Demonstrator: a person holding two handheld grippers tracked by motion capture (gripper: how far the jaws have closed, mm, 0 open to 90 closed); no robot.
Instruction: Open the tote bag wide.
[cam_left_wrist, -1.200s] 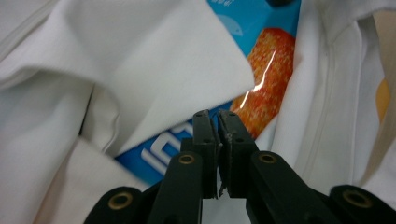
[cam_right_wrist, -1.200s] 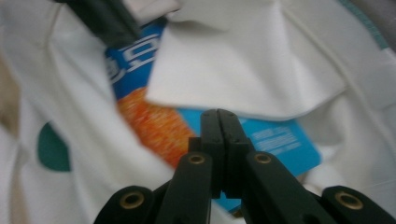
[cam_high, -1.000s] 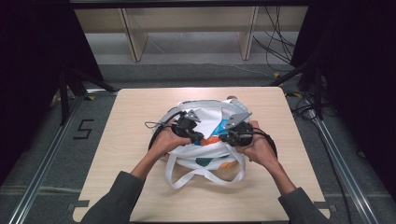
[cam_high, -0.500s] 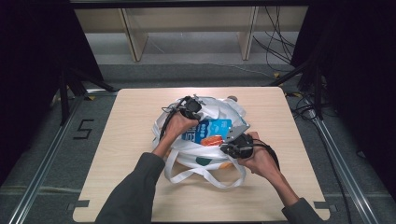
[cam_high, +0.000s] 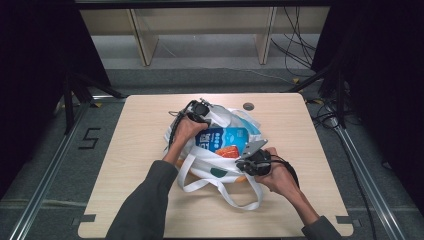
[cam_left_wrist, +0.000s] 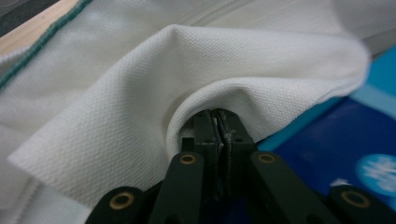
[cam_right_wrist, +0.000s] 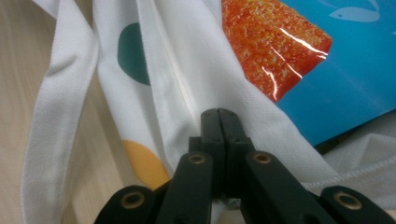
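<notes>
Spreading bag mouth | worktop (cam_high: 150, 200) carries white bag (cam_high: 220, 172) at centre | blue packet (cam_high: 222, 137) inside, now more exposed | left gripper (cam_high: 199, 111) moved to far rim, fingers clamped on cloth | right gripper (cam_high: 252, 162) drawn near, fingers pinching near rim | opening likely widening.

Wooden shelving (cam_high: 200, 30) beyond table; cables (cam_high: 300, 45) on floor; "5" marking (cam_high: 90, 138) at left.
</notes>
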